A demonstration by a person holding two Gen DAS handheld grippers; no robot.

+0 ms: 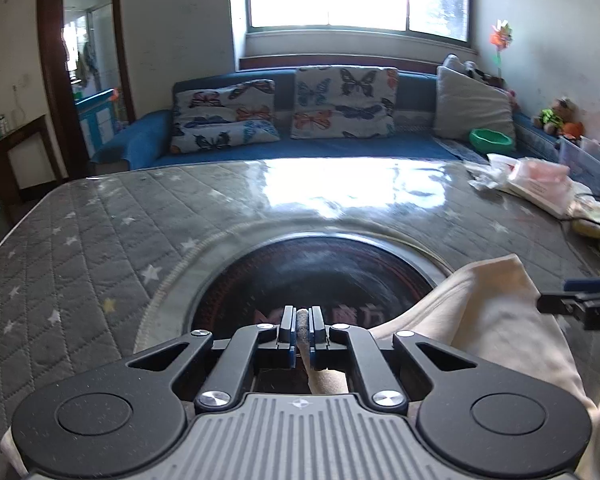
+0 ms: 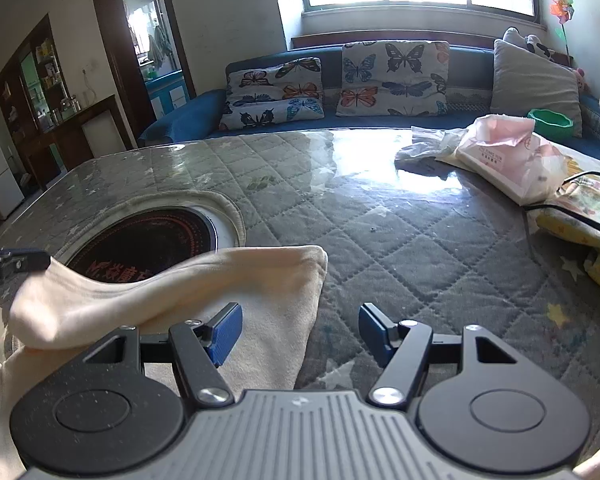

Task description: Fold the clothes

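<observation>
**Left claw pinches the cream garment; right claw stands open over it**

Left wrist view: the left claw (image 1: 302, 326) is closed tight on a bunched edge of the cream-coloured cotton garment (image 1: 500, 320), with a small tuft of fabric squeezed between its blue pads. The rest of the cloth spreads to the right, lying on the desk covered by a grey quilted star-print cloth under clear plastic (image 1: 100, 232). Just ahead of the claw sits a round black glass hob plate (image 1: 300, 272) set into the desk. The tip of the right claw (image 1: 580, 300) shows at the right edge, above the garment. A blue sofa with butterfly-print cushions (image 1: 340, 100) stands behind the desk.

Right wrist view: the right claw (image 2: 300, 332) has its jaws well apart and grips nothing; its left pad hangs over the garment (image 2: 180, 280), its right pad over bare quilted cover. A raised fold of the cloth runs leftward towards the left claw (image 2: 12, 266) at the frame edge. A pink-and-white plastic bag (image 2: 508, 156) lies at the far right of the desk.
</observation>
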